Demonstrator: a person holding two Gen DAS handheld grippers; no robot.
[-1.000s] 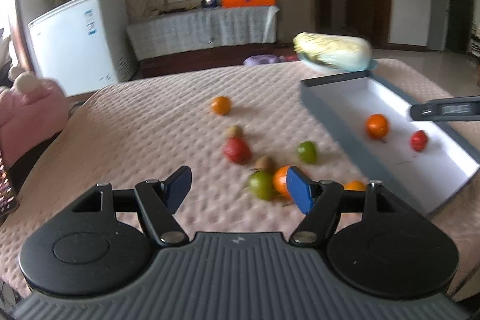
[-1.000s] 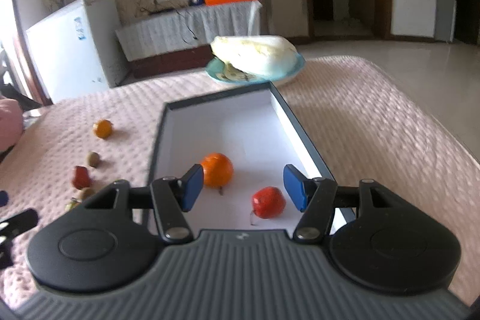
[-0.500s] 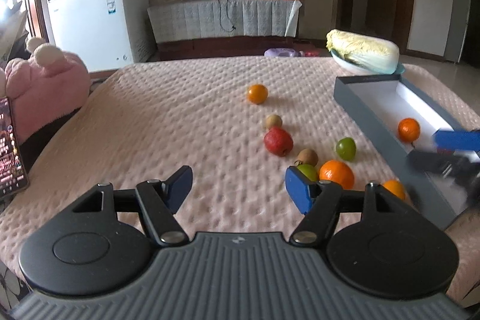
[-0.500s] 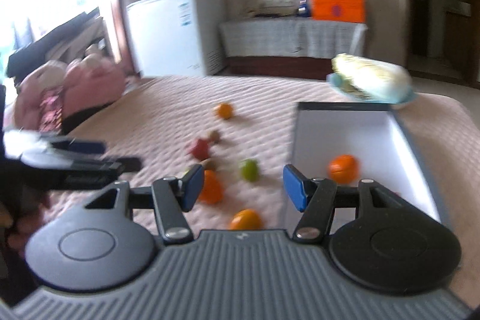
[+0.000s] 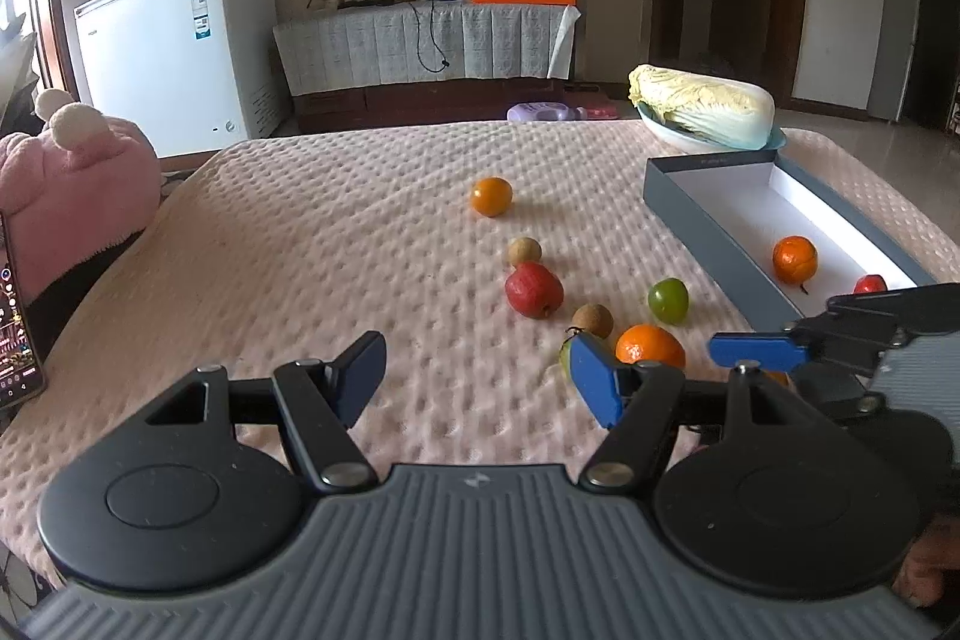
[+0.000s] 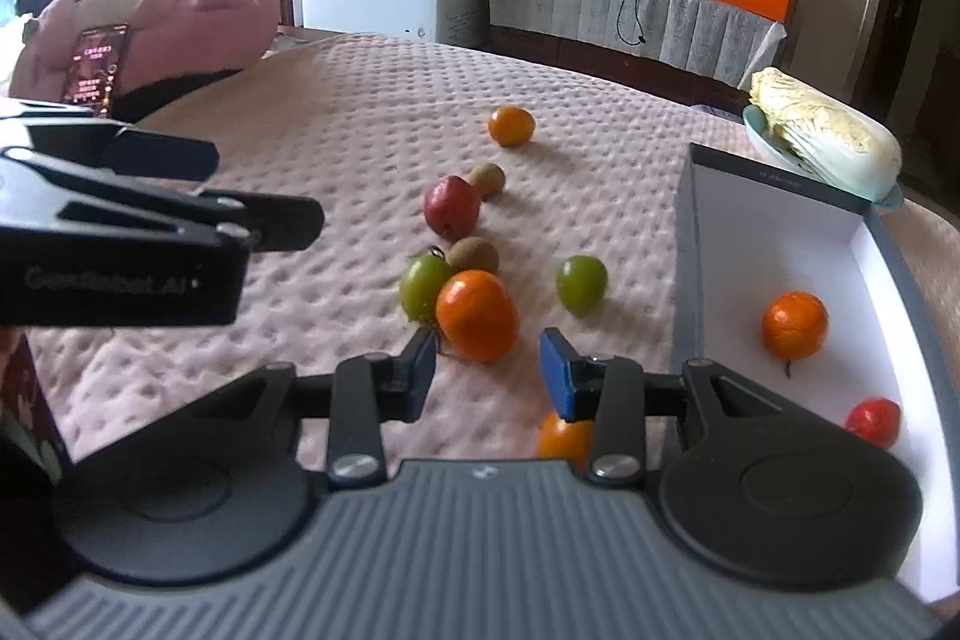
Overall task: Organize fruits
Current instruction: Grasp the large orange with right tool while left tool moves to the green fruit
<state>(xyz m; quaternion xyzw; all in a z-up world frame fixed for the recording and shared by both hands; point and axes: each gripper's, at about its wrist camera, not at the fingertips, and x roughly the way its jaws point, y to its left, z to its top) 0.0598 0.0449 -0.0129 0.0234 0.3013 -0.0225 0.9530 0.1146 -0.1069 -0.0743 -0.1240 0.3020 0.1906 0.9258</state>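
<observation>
Loose fruit lies on the pink bedspread: a far orange (image 5: pixel 491 196), a red apple (image 5: pixel 534 289), a green fruit (image 5: pixel 667 300), two small brown ones, and a near orange (image 6: pixel 477 313) touching another green fruit (image 6: pixel 423 283). The grey box (image 5: pixel 696 214) at right holds an orange (image 5: pixel 794 258) and a small red fruit (image 5: pixel 870 284). My right gripper (image 6: pixel 487 349) hovers just short of the near orange. Its jaws are closing, with no pad on any fruit. A small orange (image 6: pixel 561 439) shows under its right finger. My left gripper (image 5: pixel 474 358) is open over bare cloth.
A cabbage (image 5: pixel 702 112) on a plate sits behind the box. A pink plush toy (image 5: pixel 66 196) and a lit phone (image 6: pixel 96 64) are at the left edge. A white freezer (image 5: pixel 174 52) and a covered bench stand beyond the bed.
My right gripper swung left from above the box to the loose fruit beside it, and its jaws narrowed. It now shows at the right of the left wrist view.
</observation>
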